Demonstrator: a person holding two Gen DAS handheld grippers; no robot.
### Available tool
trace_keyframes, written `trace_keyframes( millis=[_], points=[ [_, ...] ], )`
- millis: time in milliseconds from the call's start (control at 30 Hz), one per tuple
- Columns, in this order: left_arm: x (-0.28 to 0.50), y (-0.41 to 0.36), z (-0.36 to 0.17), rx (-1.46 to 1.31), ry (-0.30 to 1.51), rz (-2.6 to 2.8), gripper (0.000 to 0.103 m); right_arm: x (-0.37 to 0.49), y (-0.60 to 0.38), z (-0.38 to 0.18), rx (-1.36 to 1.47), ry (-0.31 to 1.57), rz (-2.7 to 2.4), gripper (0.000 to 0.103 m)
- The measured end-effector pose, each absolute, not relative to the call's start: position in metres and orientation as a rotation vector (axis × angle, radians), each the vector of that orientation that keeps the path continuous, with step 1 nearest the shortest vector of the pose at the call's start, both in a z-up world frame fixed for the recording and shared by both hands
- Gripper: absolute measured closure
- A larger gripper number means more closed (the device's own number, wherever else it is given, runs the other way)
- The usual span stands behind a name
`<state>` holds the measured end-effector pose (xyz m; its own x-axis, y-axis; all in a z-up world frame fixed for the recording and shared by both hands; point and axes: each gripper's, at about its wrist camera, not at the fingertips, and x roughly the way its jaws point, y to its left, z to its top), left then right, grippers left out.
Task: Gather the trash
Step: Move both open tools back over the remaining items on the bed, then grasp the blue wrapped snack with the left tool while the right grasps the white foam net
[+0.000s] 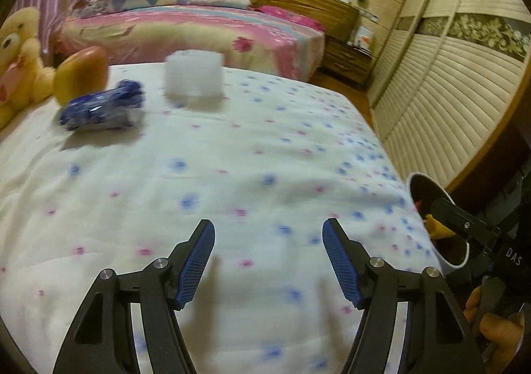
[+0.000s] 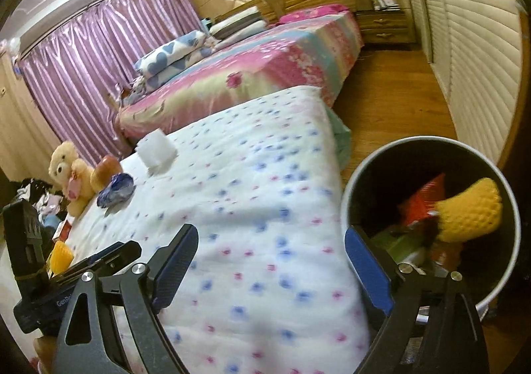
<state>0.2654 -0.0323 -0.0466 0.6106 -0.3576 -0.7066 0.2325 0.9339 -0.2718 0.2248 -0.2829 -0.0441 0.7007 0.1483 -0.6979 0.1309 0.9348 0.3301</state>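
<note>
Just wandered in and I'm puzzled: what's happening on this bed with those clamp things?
A person is tidying rubbish off the bed with a hand-held gripper in each hand. Both the left gripper and the right gripper are open and empty. The bin beside the bed already holds a yellow knobbly thing and some wrappers. A crumpled blue bag and a white block lie at the far end, near a teddy bear.

A home bedroom: made bed [image 1: 186, 29], purple curtains [image 2: 99, 52], louvred wardrobe [image 1: 448, 102].
</note>
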Motion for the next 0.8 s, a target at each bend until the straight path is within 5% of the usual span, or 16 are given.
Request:
trace_keyframes(
  millis=[800],
  points=[
    [0.329,0.057,-0.046,-0.288,0.83,-0.124,0.036,0.323,-0.206,-0.069,0.313,0.874,0.216,0.012]
  ],
)
